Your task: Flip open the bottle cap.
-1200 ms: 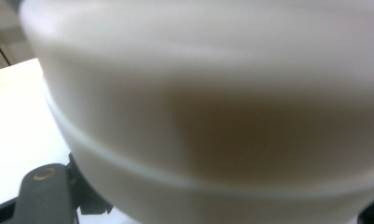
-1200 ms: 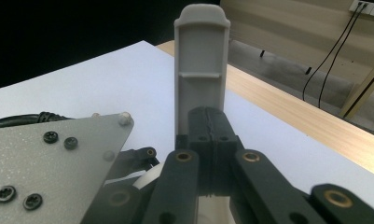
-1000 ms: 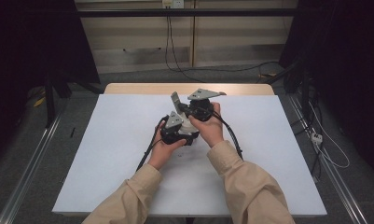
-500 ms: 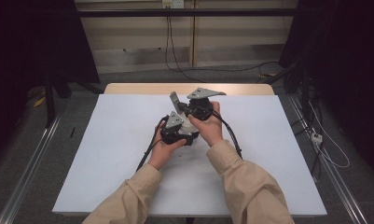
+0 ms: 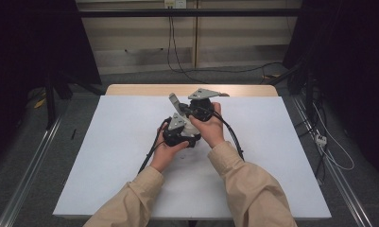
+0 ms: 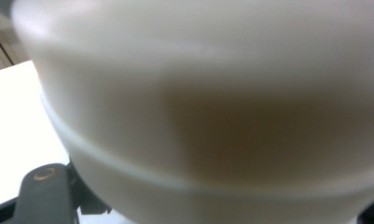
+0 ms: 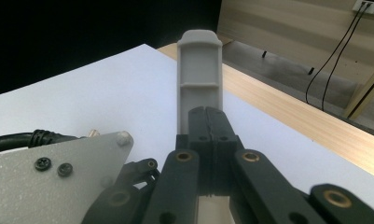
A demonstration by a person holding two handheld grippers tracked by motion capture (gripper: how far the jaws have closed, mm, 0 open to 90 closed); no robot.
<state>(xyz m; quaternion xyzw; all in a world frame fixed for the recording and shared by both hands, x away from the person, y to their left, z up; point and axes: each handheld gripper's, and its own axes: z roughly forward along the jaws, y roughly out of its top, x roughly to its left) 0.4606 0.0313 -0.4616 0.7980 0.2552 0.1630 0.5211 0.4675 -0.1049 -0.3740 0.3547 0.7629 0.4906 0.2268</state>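
Both hands hold their grippers close together over the middle of the white table (image 5: 107, 156). A flat grey plastic piece (image 5: 174, 101) with a rounded top stands upright between them. My left gripper (image 5: 176, 118) is shut on it, and the piece (image 6: 212, 102) looms as a pale blur right in front of that gripper's camera, with one black jaw link low at the left. My right gripper (image 7: 208, 122) is shut, pads pressed together with nothing between them. The grey piece (image 7: 199, 70) rises just beyond its tips; contact cannot be told.
Black cables (image 5: 234, 137) trail from the grippers over the table toward the person. A wooden strip (image 5: 130, 90) runs along the table's far edge. Metal rails (image 5: 31, 161) flank the table on the floor, and wall cables (image 5: 170, 42) hang behind.
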